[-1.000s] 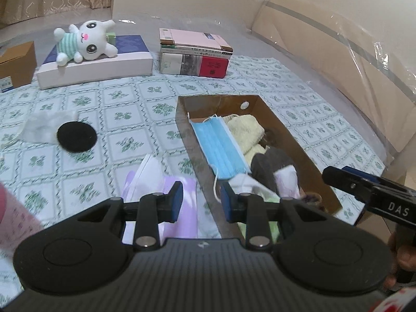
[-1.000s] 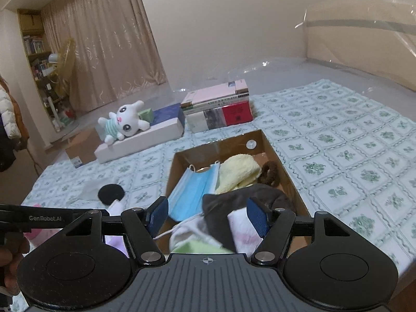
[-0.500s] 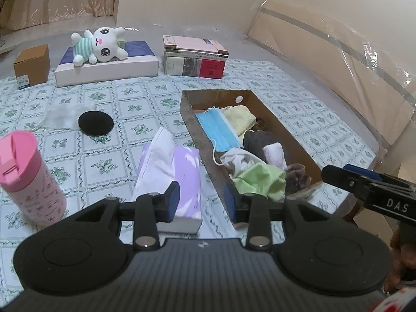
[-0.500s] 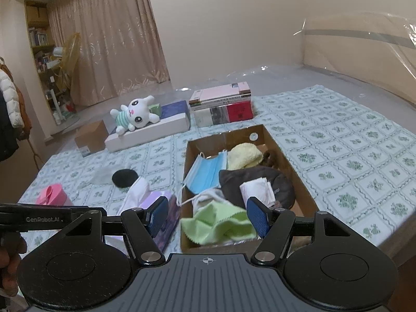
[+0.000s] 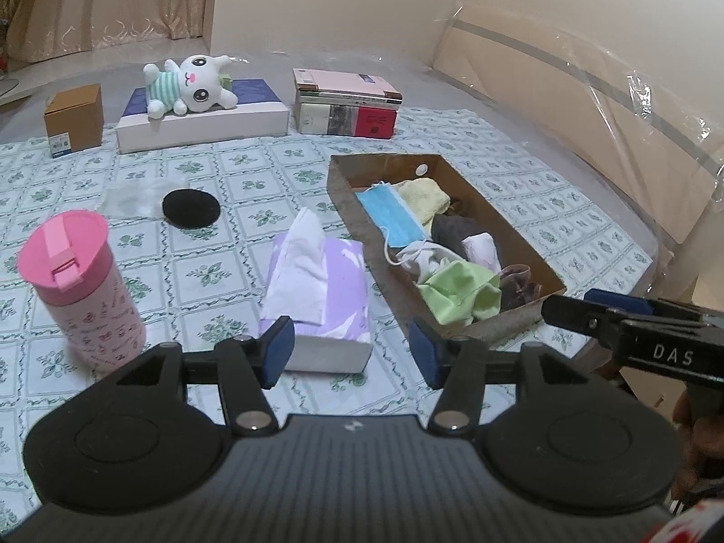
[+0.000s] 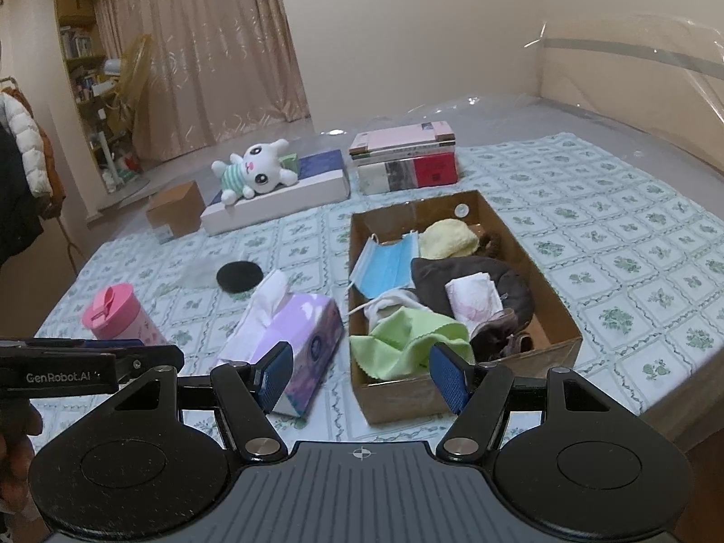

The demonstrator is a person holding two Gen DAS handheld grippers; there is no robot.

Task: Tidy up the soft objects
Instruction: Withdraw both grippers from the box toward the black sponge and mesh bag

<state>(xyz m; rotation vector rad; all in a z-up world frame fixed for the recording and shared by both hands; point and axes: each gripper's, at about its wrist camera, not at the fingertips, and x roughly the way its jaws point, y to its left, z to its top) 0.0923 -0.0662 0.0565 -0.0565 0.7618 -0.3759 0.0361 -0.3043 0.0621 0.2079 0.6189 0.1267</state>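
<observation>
A brown cardboard box (image 5: 529,316) (image 6: 561,312) on the patterned cloth holds soft things: a blue face mask (image 5: 391,217) (image 6: 384,267), a yellow cloth (image 5: 425,197), a dark brown cloth (image 6: 470,276), a white cloth (image 6: 473,301) and a green cloth (image 5: 457,289) (image 6: 402,348). My left gripper (image 5: 350,353) is open and empty, held back above the near edge by the tissue box. My right gripper (image 6: 362,378) is open and empty, held back before the box's near end.
A purple tissue box (image 5: 316,298) (image 6: 294,339) lies left of the cardboard box. A pink tumbler (image 5: 81,289), a black round pad (image 5: 191,208), a plush toy (image 5: 190,86) on a flat white box, a small brown carton (image 5: 72,122) and stacked books (image 5: 346,108) are around.
Both grippers have pulled back and up from the cardboard box, so more of the bed shows. The left gripper's jaws have opened wider. The green cloth now lies in the box.
</observation>
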